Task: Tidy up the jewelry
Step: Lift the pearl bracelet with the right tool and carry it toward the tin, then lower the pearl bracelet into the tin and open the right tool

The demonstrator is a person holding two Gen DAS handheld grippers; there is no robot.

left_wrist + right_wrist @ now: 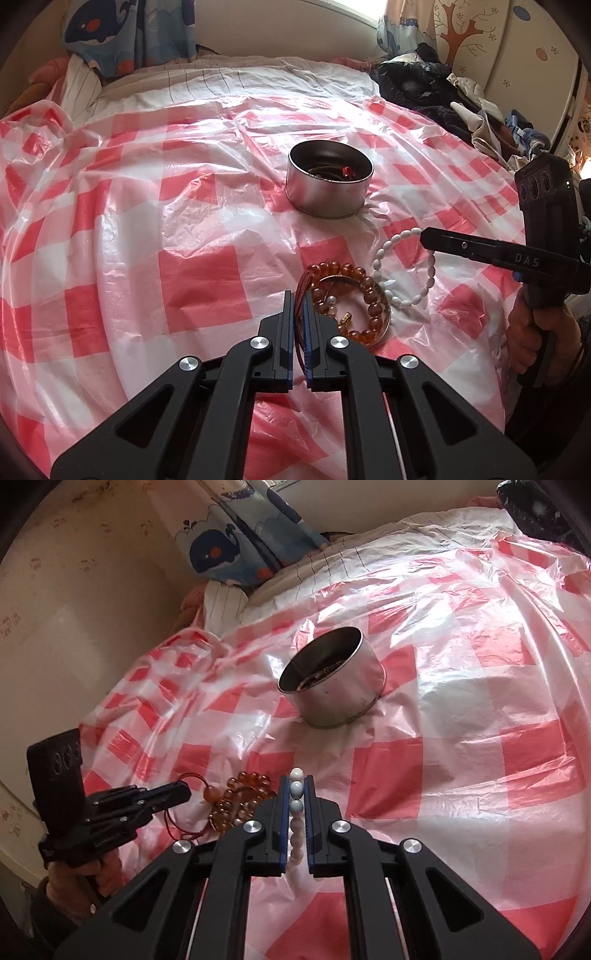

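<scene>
A round metal tin (328,181) (332,679) stands on the checked sheet, with dark jewelry and a red bead inside. Nearer lies an amber bead bracelet (354,302) (240,801) with a red cord (301,314). My left gripper (297,295) (186,790) is shut on that cord, and the beads rest on the sheet just right of its fingers. A white bead bracelet (402,273) (296,801) hangs partly lifted beside the amber one. My right gripper (296,778) (424,236) is shut on it, with several white beads in a row between the pads.
A red-and-white checked plastic sheet (192,280) covers the bed. Dark clothes (436,92) are heaped at the far right. A whale-print curtain (110,33) hangs behind the bed. A wall (74,609) runs along the far side. A hand (528,332) holds the right gripper's handle.
</scene>
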